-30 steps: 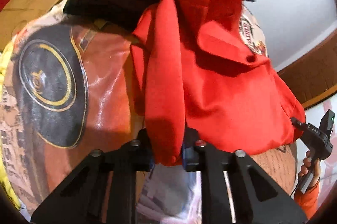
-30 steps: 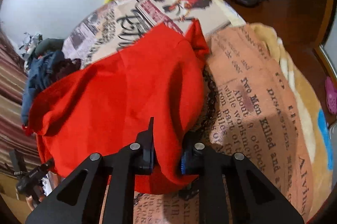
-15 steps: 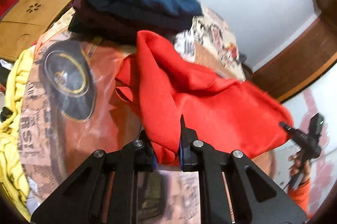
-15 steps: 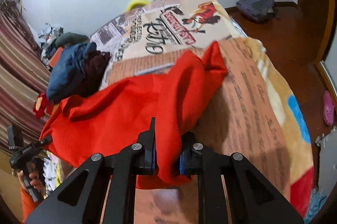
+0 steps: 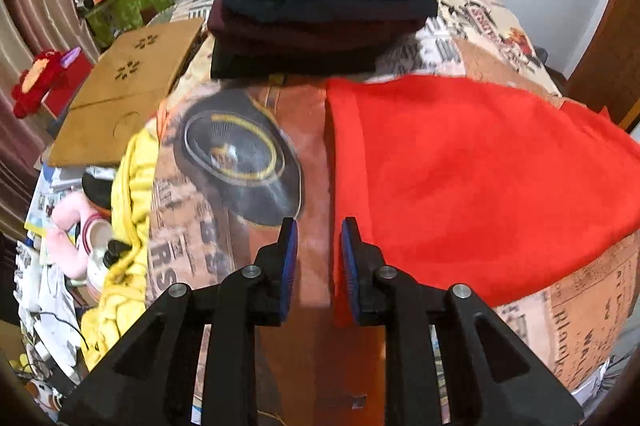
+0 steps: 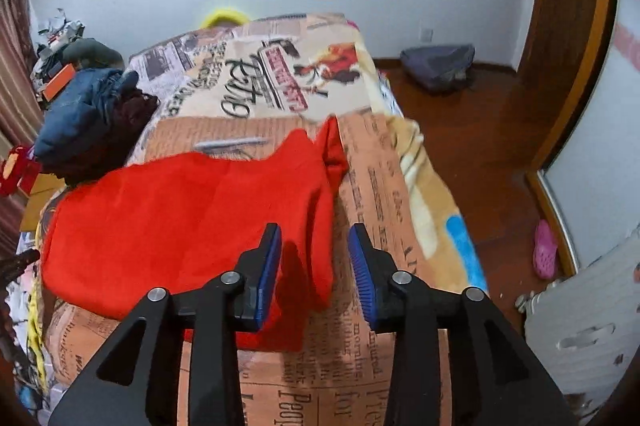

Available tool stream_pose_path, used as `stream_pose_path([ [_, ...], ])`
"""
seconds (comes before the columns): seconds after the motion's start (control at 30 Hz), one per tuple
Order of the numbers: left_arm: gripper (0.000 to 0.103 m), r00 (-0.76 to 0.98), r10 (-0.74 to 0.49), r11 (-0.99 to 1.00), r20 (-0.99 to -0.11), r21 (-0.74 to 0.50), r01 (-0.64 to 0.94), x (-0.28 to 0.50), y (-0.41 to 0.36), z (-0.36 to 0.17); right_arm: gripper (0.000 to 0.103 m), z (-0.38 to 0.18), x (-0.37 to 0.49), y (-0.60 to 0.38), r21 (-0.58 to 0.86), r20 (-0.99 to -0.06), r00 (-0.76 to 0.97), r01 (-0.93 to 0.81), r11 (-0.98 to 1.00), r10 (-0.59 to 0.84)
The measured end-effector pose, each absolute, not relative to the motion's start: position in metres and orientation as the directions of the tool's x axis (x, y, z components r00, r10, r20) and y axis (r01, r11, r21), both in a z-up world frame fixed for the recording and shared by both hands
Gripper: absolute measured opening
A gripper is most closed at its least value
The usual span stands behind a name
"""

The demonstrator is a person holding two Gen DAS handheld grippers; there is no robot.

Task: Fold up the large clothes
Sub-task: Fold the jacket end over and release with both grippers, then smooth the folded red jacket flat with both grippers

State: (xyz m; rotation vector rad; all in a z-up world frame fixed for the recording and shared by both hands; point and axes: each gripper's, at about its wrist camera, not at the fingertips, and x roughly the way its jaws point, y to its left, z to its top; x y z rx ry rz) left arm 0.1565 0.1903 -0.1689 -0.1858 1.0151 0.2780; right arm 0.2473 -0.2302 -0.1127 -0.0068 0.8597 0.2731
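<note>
Left wrist: red garment (image 5: 480, 177) (flat)

A: Where does the red cloth garment (image 5: 480, 177) lie?

B: Spread on the newspaper-print bedspread (image 5: 240, 226), right of the left gripper (image 5: 316, 254); its edge sits between the parted fingers of the right gripper (image 6: 316, 258).

A: And behind it?

B: The stack of folded dark clothes (image 5: 320, 5) rests on the bedspread, beyond the garment. The brown cardboard sheet (image 5: 120, 97) lies left of that stack, beside the bed.
</note>
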Motion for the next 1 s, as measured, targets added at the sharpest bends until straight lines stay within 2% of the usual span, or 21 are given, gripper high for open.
stream_pose_path([
  [0.07,0.023,0.528,0.122,0.953,-0.840,-0.050,-0.299,0.160,0.190,-0.160,0.049,-0.102,0.247,-0.225,0.114,-0.723,0.641,-0.260,0.959,0.259],
  [0.13,0.026,0.561,0.093,0.957,-0.823,-0.081,-0.278,0.166,0.185,-0.150,0.054,-0.096,0.245,-0.219,0.135,-0.701,0.650,-0.283,0.950,0.293],
  [0.33,0.027,0.629,-0.032,0.971,-0.777,-0.172,-0.164,0.191,0.141,-0.130,0.054,-0.101,0.247,-0.165,0.199,-0.707,0.567,-0.414,0.888,0.423],
  [0.47,0.028,0.643,-0.069,0.983,-0.762,-0.160,-0.084,0.205,0.103,-0.124,0.054,-0.114,0.238,-0.117,0.166,-0.723,0.519,-0.511,0.843,0.457],
  [0.57,0.032,0.636,-0.100,0.988,-0.765,-0.153,-0.029,0.214,0.078,-0.128,0.054,-0.124,0.228,-0.087,0.148,-0.739,0.473,-0.581,0.801,0.480],
  [0.8,0.034,0.561,-0.104,0.992,-0.822,-0.124,0.001,0.223,0.053,-0.167,0.054,-0.156,0.222,-0.062,0.096,-0.799,0.405,-0.643,0.760,0.444],
  [1.0,0.035,0.528,-0.046,0.997,-0.848,-0.074,-0.031,0.216,0.065,-0.186,0.054,-0.167,0.230,-0.087,0.075,-0.821,0.420,-0.592,0.802,0.387],
])
